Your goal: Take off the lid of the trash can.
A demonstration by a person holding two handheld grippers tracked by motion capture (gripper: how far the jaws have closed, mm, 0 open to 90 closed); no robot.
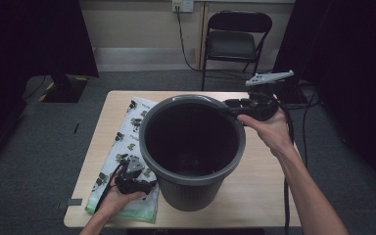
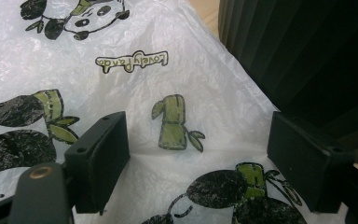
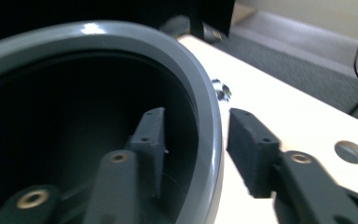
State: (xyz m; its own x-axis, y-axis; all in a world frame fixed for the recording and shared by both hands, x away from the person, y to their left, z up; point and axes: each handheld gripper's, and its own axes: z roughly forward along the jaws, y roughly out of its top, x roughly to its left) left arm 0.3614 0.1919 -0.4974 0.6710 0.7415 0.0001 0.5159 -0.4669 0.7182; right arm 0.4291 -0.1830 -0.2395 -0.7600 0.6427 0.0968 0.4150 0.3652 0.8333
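A dark grey plastic bin (image 1: 192,195) stands upright in the middle of the light wooden table (image 1: 267,196). To its left a white plastic bag (image 1: 126,133) printed with pandas lies flat. My left gripper (image 1: 147,185) is low over the bag's near end, beside the bin's wall (image 2: 307,46). In the left gripper view it (image 2: 198,154) is open, with the bag (image 2: 168,70) showing between its jaws. My right gripper (image 1: 228,104) is at the bin's far right rim. It (image 3: 196,135) straddles the rim (image 3: 121,35), one jaw inside and one outside, with a small gap showing.
A black folding chair (image 1: 235,39) stands behind the table by the wall. Cables run along the floor at the right. The table (image 3: 284,107) has a round hole near its edge. Dark curtains hang on both sides.
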